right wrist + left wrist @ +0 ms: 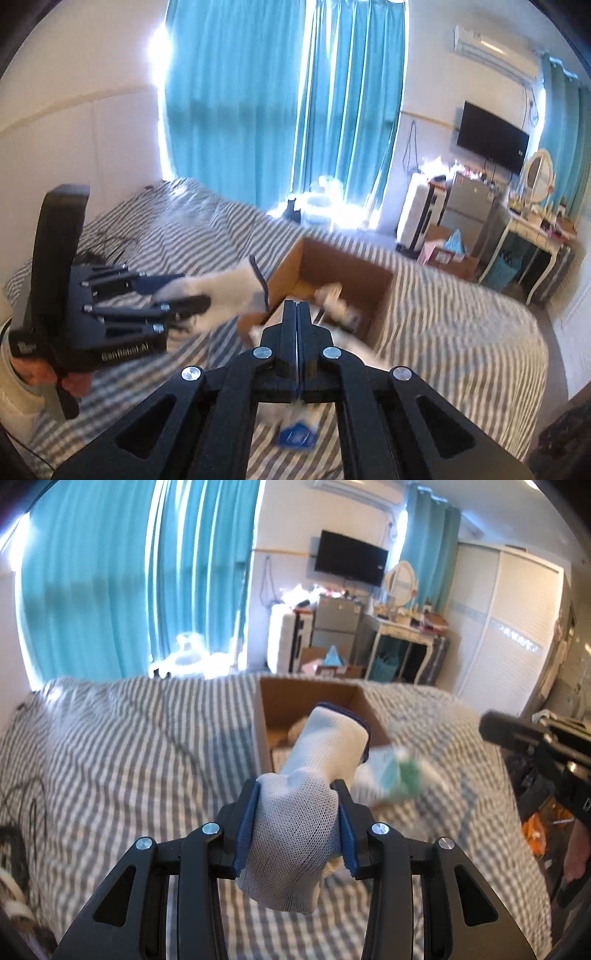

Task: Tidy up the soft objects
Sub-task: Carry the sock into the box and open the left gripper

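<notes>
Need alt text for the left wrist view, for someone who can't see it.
The left gripper holds a white knit glove above a grey-striped bed, pointing toward an open cardboard box. The right gripper enters from the right edge.

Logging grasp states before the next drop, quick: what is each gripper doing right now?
Left gripper: shut on the white knit glove.
Right gripper: jaws closed; whether it pinches the white packet below, cannot be told.

A white knitted cloth glove (295,819) with coarse mesh weave, a matt brown cardboard box (266,720), striped cotton bedding (110,746), black plastic left tool (295,827).
</notes>
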A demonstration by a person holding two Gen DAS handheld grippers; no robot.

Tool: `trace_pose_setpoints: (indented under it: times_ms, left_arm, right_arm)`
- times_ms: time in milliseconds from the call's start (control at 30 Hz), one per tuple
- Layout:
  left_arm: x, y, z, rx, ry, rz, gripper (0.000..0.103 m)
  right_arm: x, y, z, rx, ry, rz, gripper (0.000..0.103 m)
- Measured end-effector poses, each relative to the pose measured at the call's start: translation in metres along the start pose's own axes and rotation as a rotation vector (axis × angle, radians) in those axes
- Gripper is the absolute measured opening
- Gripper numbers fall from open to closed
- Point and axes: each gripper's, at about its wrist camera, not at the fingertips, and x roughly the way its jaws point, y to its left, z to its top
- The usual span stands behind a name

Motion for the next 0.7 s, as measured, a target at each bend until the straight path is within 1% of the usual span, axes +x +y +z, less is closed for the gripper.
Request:
trace_pose_setpoints:
  times_ms: [100, 167, 233, 267, 467, 500, 533, 633, 667, 700]
  left_arm:
    - [0.018, -0.003, 0.026, 0.006, -0.010, 0.010, 0.039]
    - [0.033, -0.006, 0.036, 0.016, -0.003, 0.013, 0.039]
    - [0.052, -0.009, 0.046, 0.024, 0.006, 0.007, 0.039]
    - [0.063, -0.009, 0.049, 0.023, 0.023, 0.014, 0.039]
    - [0.129, -0.002, 0.058, 0.009, 0.084, 0.024, 0.039]
    - [0.139, -0.002, 0.059, 0.010, 0.086, 0.026, 0.040]
    - [0.144, -0.004, 0.061, 0.021, 0.081, 0.026, 0.043]
    - [0.153, -0.014, 0.064, 0.079, 0.057, 0.027, 0.048]
    - [0.156, -0.016, 0.065, 0.093, 0.056, 0.023, 0.052]
    - [0.159, -0.018, 0.065, 0.103, 0.052, 0.034, 0.057]
  right_arm:
    - [0.018, -0.012, 0.018, 0.014, -0.004, 0.000, 0.000]
    - [0.032, -0.019, 0.022, 0.019, -0.005, 0.000, 0.000]
    - [0.046, -0.028, 0.021, 0.033, -0.001, 0.002, 0.000]
    - [0.051, -0.033, 0.019, 0.044, 0.001, 0.003, 0.000]
    - [0.098, -0.072, 0.003, 0.090, 0.052, -0.005, 0.000]
    - [0.104, -0.077, 0.002, 0.098, 0.053, -0.008, 0.000]
    - [0.108, -0.082, 0.000, 0.107, 0.053, -0.007, 0.000]
    - [0.114, -0.094, -0.005, 0.141, 0.034, 0.003, 0.000]
    - [0.114, -0.095, -0.006, 0.146, 0.028, -0.002, 0.000]
    - [0.113, -0.096, -0.007, 0.149, 0.023, -0.012, 0.000]
